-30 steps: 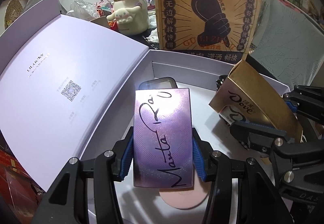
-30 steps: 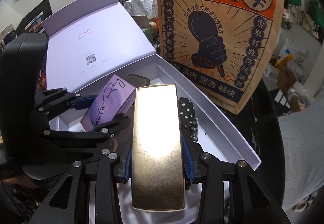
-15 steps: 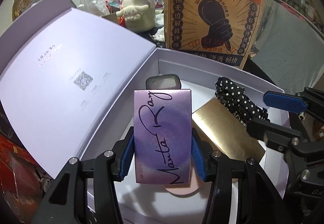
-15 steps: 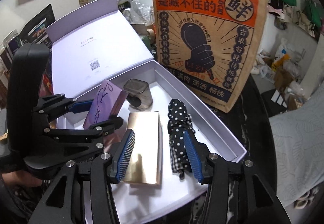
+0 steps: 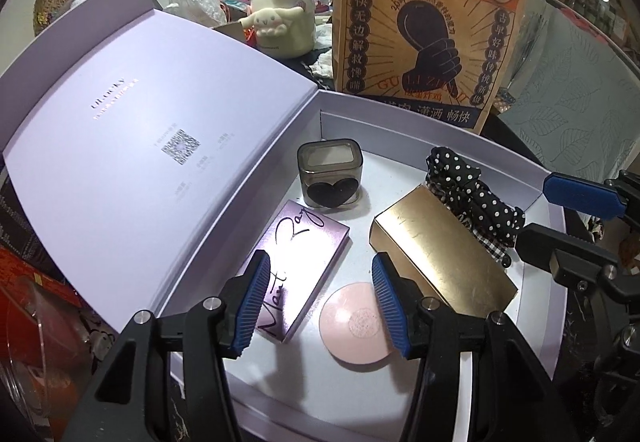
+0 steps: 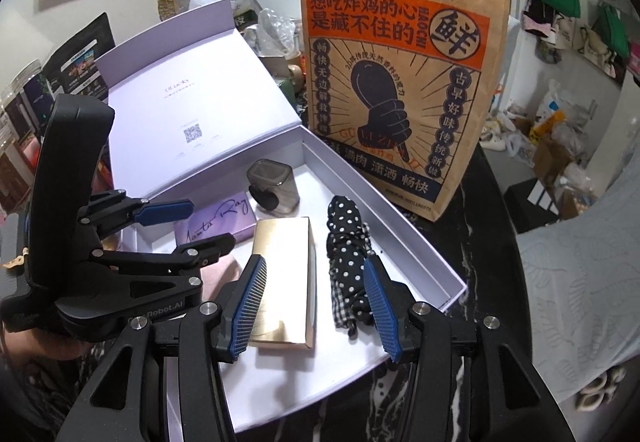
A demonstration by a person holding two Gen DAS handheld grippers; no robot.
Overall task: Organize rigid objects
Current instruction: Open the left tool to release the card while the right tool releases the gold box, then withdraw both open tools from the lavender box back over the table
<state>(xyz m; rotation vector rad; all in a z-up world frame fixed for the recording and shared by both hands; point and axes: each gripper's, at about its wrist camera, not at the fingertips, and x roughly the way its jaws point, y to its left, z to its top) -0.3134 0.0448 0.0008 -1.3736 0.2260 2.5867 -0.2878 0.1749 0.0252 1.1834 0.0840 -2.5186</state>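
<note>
Both grippers hang above the open white box [image 5: 460,130], jaws apart and holding nothing; the left gripper [image 5: 320,302] has its blue pads either side of the purple case [image 5: 300,266], which lies flat on the box floor just beside a pink round compact [image 5: 356,326], the pads not pressing it; the right gripper [image 6: 312,306] stands over the gold box [image 6: 284,270], lying flat between the purple case and a polka-dot cloth [image 6: 348,242]; a smoky jar [image 5: 330,174] with a black heart sits behind them; a printed paper bag [image 6: 400,82] stands upright beyond the box
</note>
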